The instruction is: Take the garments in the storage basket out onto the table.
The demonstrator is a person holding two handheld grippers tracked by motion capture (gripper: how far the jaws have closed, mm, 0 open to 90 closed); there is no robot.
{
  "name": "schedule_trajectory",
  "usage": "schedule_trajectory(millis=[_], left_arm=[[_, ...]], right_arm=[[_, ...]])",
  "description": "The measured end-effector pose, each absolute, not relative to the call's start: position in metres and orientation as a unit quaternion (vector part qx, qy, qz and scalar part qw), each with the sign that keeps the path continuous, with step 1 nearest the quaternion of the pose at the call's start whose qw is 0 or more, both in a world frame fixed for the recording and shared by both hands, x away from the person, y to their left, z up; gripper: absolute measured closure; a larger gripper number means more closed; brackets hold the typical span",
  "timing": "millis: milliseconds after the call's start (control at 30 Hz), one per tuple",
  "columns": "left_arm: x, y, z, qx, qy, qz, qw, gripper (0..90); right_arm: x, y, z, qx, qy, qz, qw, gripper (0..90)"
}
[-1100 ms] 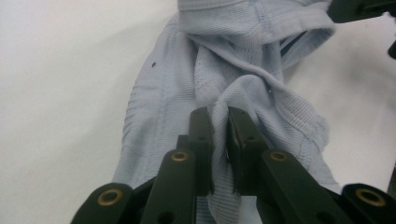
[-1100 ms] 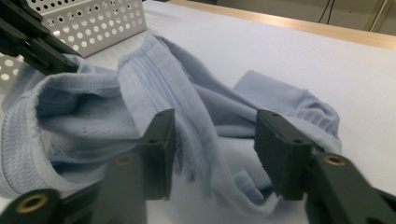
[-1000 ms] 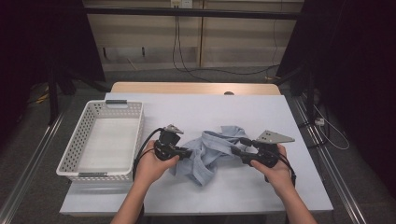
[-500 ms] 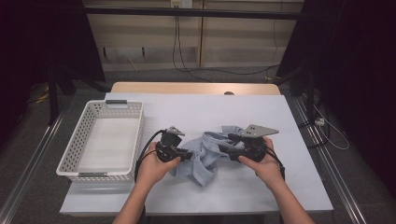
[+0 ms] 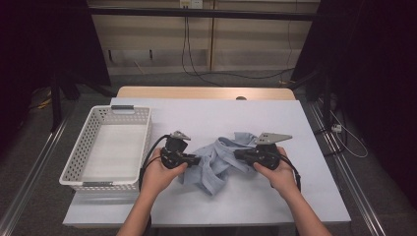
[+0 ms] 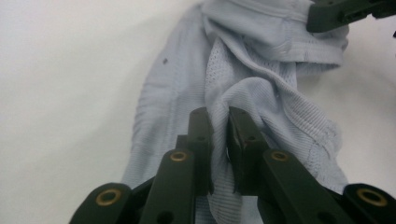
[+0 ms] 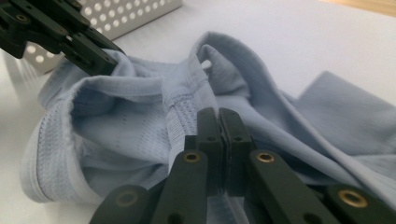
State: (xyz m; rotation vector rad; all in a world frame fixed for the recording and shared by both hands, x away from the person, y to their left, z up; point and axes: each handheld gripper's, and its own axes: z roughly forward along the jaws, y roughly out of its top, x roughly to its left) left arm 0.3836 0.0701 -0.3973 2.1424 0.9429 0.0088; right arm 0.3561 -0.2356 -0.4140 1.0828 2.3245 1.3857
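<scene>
The shirt point(image 5: 216, 160) lies crumpled mid-desk point(image 5: 275, 118), its long axis running roughly 1 to 7 o'clock. My left tongs point(image 6: 219, 140) pinch a fold; my right tongs point(image 7: 219, 135) have just been closing onto fabric. I'd lift both evenly, pulling apart gently. Basket point(image 5: 88, 142) at 9 o'clock.

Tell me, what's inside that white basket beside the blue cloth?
Nothing that can be seen: the white basket shows a bare floor. Its near wall hides a thin strip of that floor. The blue cloth lies outside on the table, pinched by the left gripper and right gripper.
</scene>
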Motion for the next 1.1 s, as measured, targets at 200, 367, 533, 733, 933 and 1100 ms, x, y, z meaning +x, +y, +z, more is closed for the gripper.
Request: schedule_trajectory(millis=[200,367,533,733,933,1100], left_arm=[[0.388,0.077,-0.397,0.835,0.383,0.012,0.396,80.6],[0.391,0.076,-0.399,0.838,0.384,0.022,0.388,80.5],[0.392,0.077,-0.403,0.838,0.390,0.017,0.382,79.1],[0.390,0.077,-0.401,0.837,0.385,0.017,0.389,67.0],[0.386,0.074,-0.395,0.837,0.376,0.013,0.397,50.5],[0.382,0.071,-0.389,0.838,0.370,0.026,0.401,32.4]], right_arm=[[0.352,-0.257,-0.413,0.393,0.771,0.486,0.121,89.2],[0.348,-0.274,-0.417,0.411,0.760,0.488,0.125,89.2],[0.347,-0.275,-0.423,0.415,0.767,0.474,0.123,89.2],[0.347,-0.274,-0.426,0.414,0.764,0.479,0.121,89.0],[0.346,-0.274,-0.425,0.415,0.761,0.484,0.117,89.0],[0.344,-0.274,-0.425,0.415,0.760,0.486,0.117,89.0]])
